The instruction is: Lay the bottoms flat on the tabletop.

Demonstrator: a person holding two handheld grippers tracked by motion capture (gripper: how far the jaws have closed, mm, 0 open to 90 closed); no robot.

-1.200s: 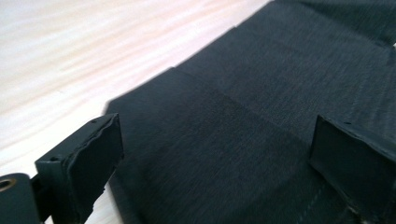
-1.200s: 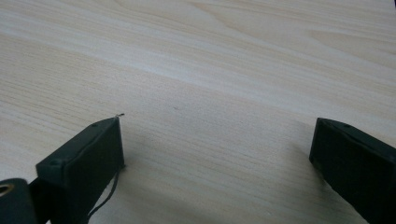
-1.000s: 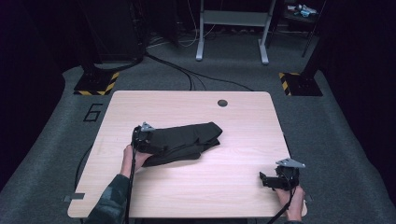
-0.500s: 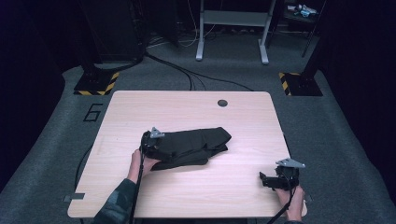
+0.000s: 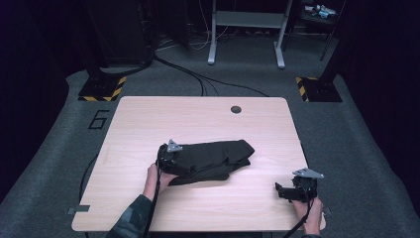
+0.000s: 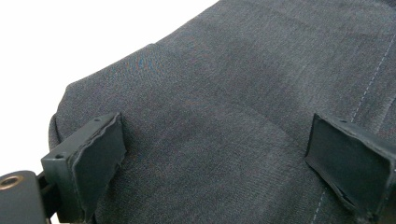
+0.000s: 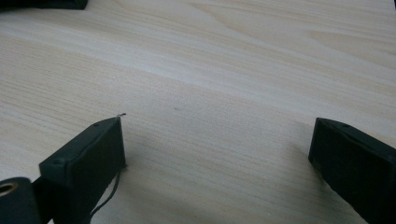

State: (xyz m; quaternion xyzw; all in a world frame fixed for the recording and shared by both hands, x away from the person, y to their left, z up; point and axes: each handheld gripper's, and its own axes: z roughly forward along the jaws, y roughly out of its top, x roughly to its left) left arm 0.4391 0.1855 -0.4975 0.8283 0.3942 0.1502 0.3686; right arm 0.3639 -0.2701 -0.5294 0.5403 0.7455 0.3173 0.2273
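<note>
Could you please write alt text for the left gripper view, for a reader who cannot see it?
Dark grey folded cloth lies close under the open left gripper, whose two black jaws stand wide apart over it. Pale stitching runs along the cloth at right, and bright table shows at upper left.

The person's left forearm is coming in from the near edge, angled up and slightly right, with the left hand (image 5: 154, 177) wrapped around the left gripper (image 5: 167, 154). That gripper is pointing toward the right, and in the left gripper view its jaws are standing wide apart, gripping nothing. Over at the near right, the right hand (image 5: 308, 214) is holding the right gripper (image 5: 283, 191) low, seemingly just above the surface, pointing left. In the right gripper view its jaws are spread wide too. The two hands are sitting well apart.
</note>
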